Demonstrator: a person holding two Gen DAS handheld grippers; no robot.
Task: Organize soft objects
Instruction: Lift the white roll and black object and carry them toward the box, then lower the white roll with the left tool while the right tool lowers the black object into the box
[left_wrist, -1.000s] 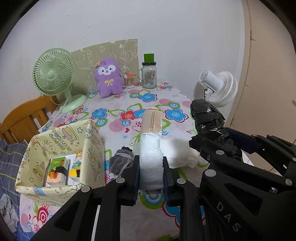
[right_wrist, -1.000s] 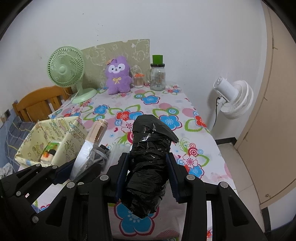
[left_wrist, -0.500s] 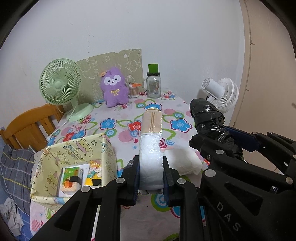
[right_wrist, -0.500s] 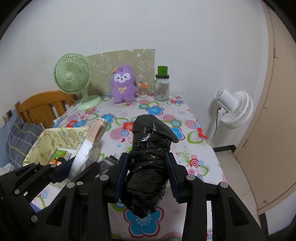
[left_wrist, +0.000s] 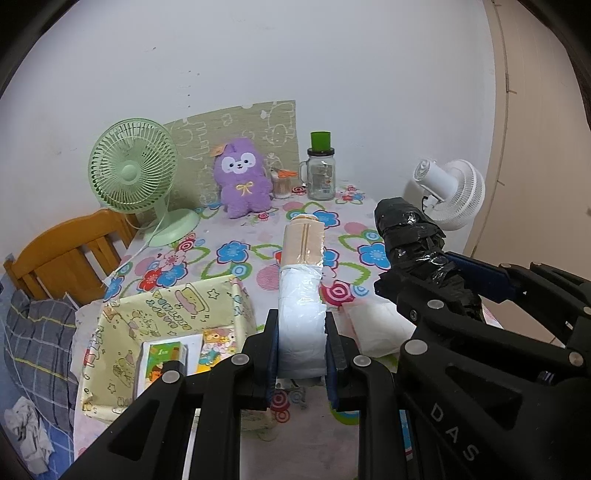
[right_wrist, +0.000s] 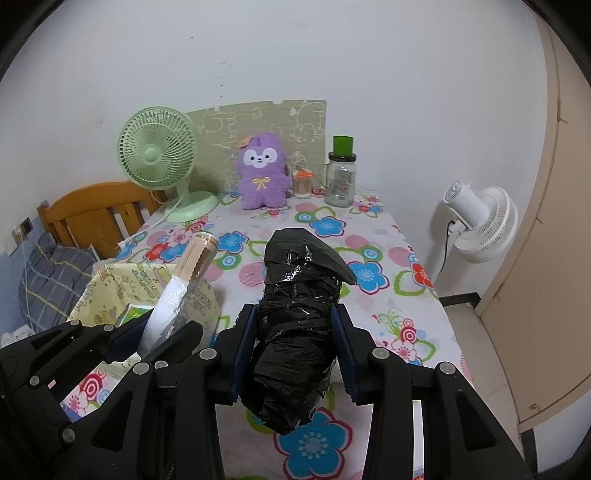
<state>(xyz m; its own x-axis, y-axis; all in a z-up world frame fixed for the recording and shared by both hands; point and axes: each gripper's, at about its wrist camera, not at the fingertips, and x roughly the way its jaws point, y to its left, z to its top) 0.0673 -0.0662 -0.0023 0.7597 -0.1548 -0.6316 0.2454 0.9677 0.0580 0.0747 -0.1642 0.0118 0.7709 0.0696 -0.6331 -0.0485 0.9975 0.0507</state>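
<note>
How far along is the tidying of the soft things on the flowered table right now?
Done: little that shows; the yellow box holds only small printed packs. In hand: the left gripper is shut on a white and tan roll, the right gripper on a black wrapped bundle, both lifted above the table. Left: place both, then probably the white pad and the purple plush.

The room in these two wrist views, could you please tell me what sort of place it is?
Probably a bedroom or small living room at home: a table under a flowered cloth, a purple plush toy, a green desk fan, and plaid bedding beside a wooden headboard.
</note>
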